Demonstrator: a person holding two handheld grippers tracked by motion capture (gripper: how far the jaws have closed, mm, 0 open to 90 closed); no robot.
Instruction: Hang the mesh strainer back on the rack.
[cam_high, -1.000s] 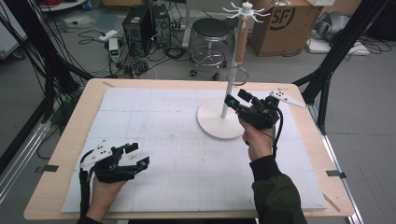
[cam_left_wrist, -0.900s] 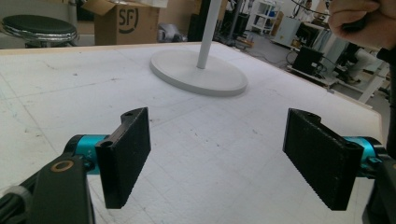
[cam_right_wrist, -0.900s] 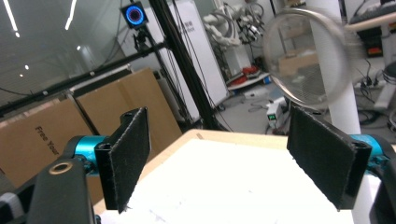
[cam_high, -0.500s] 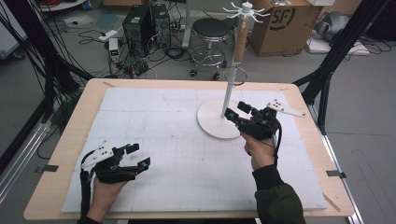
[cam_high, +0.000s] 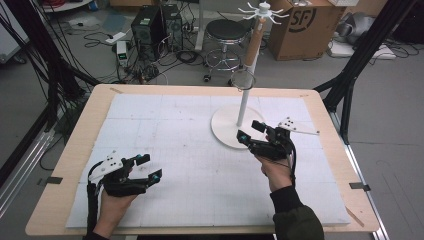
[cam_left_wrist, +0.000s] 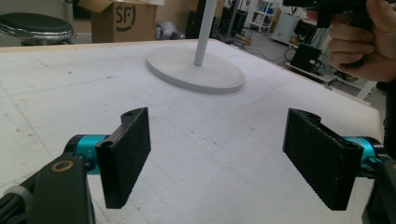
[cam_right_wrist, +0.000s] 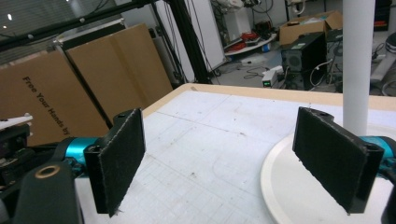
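Spread wide and empty on the right gripper (cam_high: 249, 131), jaws low at the near right rim of a round base, right of centre in the high view. Likewise parted with nothing between on the left gripper (cam_high: 151, 167), lower left of that frame, resting low over the white gridded mat (cam_high: 190, 150) that covers the wooden desk (cam_high: 80, 150).

Just beyond the right jaws: tall white hook stand (cam_high: 243, 107), thin pole on a flat round base (cam_high: 226, 134), upright at upper centre of the mat. Seen again at the right edge of the right gripper view (cam_right_wrist: 358, 70), base under the right-hand jaw; at upper centre of the left gripper view (cam_left_wrist: 196, 74), well apart from those jaws.

Probably stiff and smooth, likely painted metal, so slippery under the pads. Top-heavy by the look of it: wire ring (cam_high: 243, 80) midway up, brown sleeve above, crown of white hooks (cam_high: 261, 10) at the top. Best taken low on the pole, just above the base, squarely across, to keep any tipping small. Base too broad and flat for these jaws.

Against the frame a second ago: right gripper lower and nearer the person, off the pole and down by the base rim. Left gripper almost where it was. Stand itself unmoved.
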